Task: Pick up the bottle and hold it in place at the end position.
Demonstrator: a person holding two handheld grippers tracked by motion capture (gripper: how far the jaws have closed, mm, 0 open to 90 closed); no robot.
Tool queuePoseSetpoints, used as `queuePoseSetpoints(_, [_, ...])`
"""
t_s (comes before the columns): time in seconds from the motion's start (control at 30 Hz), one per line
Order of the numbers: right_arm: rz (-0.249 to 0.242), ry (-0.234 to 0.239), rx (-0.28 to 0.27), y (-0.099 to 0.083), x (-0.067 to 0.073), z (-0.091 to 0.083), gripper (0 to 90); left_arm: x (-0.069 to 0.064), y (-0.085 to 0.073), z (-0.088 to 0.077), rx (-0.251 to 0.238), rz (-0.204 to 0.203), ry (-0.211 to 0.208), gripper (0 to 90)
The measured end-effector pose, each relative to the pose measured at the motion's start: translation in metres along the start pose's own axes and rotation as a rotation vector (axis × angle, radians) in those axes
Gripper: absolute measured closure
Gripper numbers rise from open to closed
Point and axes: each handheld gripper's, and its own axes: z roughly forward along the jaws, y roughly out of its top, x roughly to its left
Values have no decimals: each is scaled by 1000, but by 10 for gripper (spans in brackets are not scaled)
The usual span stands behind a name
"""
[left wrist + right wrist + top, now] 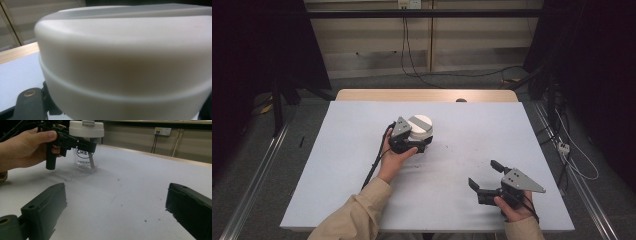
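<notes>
Jar [86, 157]: clear glossy plastic or glass; lid [125, 50]: smooth matt white plastic; table cover [362, 150]: matt, pale.

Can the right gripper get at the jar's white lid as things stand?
Probably yes: the right gripper is open, with bare table between it and the lid, though the left gripper crowds the near side.

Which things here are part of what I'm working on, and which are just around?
In the job:
- clear jar with white lid
- left gripper, closed around the jar below the lid
- right gripper, open, apart from the jar

Just around:
- table
- wall socket
- floor cables
</notes>
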Motion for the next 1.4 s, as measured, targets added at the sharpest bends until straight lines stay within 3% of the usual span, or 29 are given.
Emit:
queuePoseSetpoints(0.23, [1,-1,2,0,0,0,26,-4,-2,7,6,31,-4,185])
queuePoseSetpoints(0.4, [1,6,7,0,0,1,26,-5,-4,11,4,24,-5,185])
queuePoseSetpoints(0.77, [-1,7,9,0,0,3,26,-8,-5,15,-3,54,-16,184])
queuePoseSetpoints(0.97, [4,9,11,0,1,3,26,-6,-6,14,11,39,-32,179])
queuePoseSetpoints(1.27, [-5,21,17,2,5,9,25,-7,-7,10,35,36,-11,139])
queuePoseSetpoints(1.4, [-11,26,21,4,6,13,25,-6,-8,6,55,8,-14,109])
